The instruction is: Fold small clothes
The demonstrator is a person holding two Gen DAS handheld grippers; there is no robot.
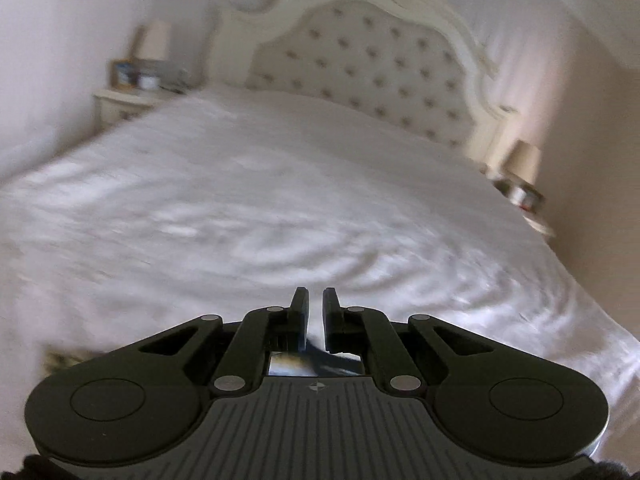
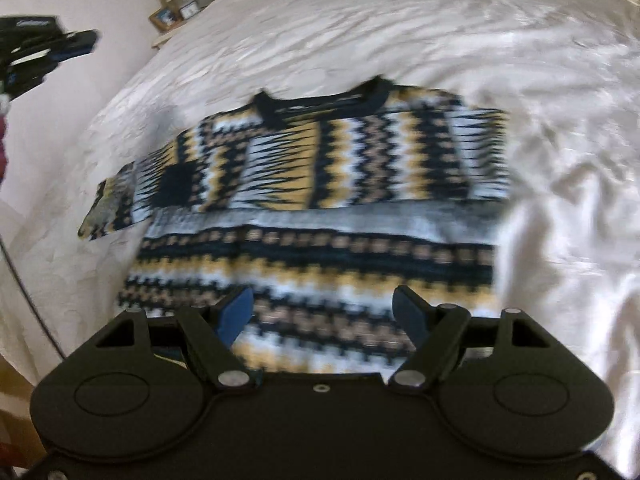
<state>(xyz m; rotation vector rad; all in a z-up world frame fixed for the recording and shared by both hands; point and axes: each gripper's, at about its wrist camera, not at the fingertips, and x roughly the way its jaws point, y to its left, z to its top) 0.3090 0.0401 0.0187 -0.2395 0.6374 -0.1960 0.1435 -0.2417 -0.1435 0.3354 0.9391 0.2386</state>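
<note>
Both views are smeared by blur, so the knit pattern and the small items on the nightstands cannot be read closely. The sweater [image 2: 320, 196], patterned in navy, yellow, white and tan, lies flat on the bed [image 2: 540, 100] with its dark collar toward the far side. Its near hem is cut off behind the right gripper [image 2: 324, 312], and one sleeve looks folded across the chest, though blur leaves this uncertain. The right fingers stand wide apart above the lower stripes, holding nothing. The left gripper [image 1: 316, 312] has its fingers nearly together; a dark strip shows low in the gap, and whether cloth is pinched there cannot be told.

White bedding lies open on all sides of the sweater, widest toward the tufted headboard [image 1: 360, 60]. A nightstand [image 1: 124, 104] with a lamp [image 1: 154, 42] flanks one side of the bed, another lamp [image 1: 522, 164] the other. A dark device [image 2: 36, 48] juts in at the left edge of the right view, well clear of the sweater.
</note>
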